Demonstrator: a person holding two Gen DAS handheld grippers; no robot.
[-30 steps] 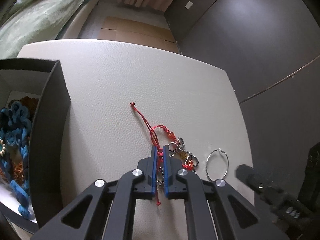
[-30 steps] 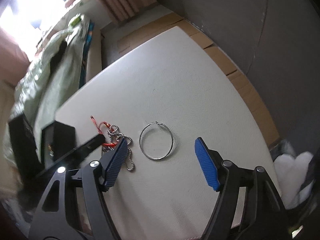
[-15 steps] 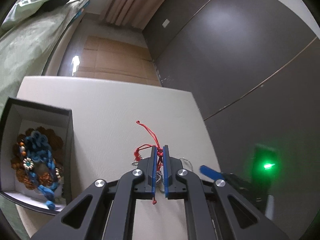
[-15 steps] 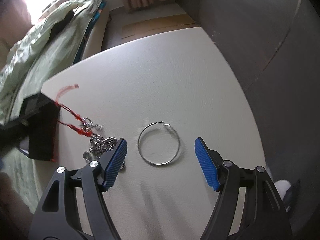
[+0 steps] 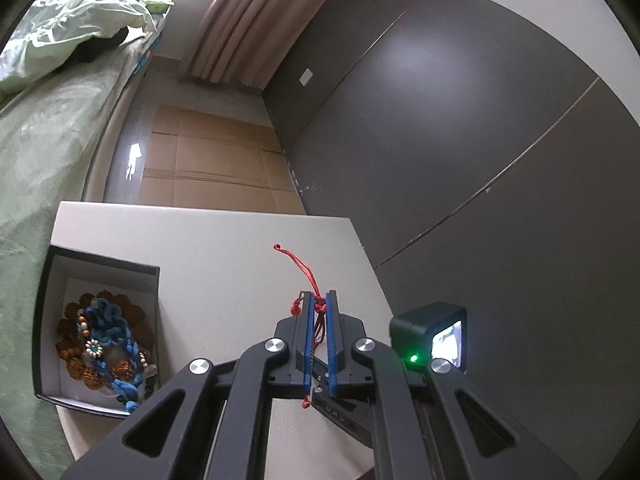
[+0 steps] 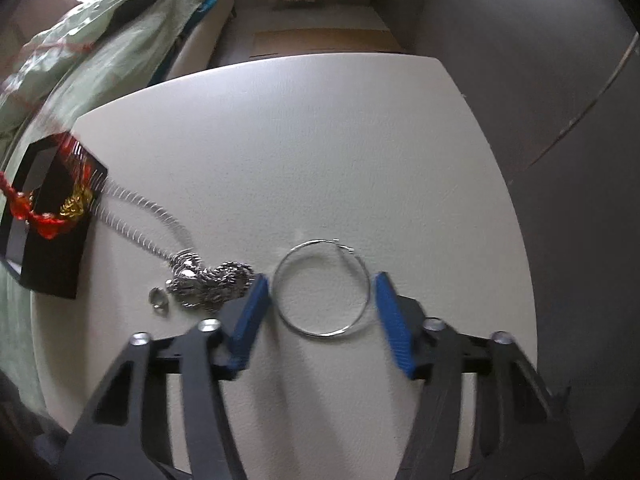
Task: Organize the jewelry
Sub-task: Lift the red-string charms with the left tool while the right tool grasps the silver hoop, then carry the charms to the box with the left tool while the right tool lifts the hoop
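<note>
Bed with pale green bedding (image 5: 48, 128) runs along the left of the room; pinkish curtain (image 5: 256, 20) hangs at the far end, flattened cardboard (image 5: 208, 168) covers the floor beyond the table, and dark grey wall panels (image 5: 460, 128) fill the right side. The table (image 5: 224, 248) has an off-white, leather-grained top with rounded corners. At its left edge sits an open black jewelry box (image 5: 96, 264) with a white lining, holding blue knotted cord pieces and brown beads (image 5: 104, 348). Further right, the left gripper (image 5: 319, 300) is clenched on a red cord bracelet (image 5: 304, 276), lifted above the tabletop; one knotted tail sticks up past the fingertips, another hangs below. In the right wrist view the red cord shows blurred over the box (image 6: 44, 208), with a silver ball chain (image 6: 140, 220) trailing from it down to a bunched silver heap (image 6: 208, 280) lying on the table, a small ring (image 6: 158, 296) just beside the heap. Right of the heap, a thin silver hoop (image 6: 322, 288) lies flat on the surface. The right gripper (image 6: 320, 292) straddles the hoop, its jaws just narrowing, blue pads (image 6: 248, 320) close on either side; contact with the wire cannot be made out, the frame being blurred.
</note>
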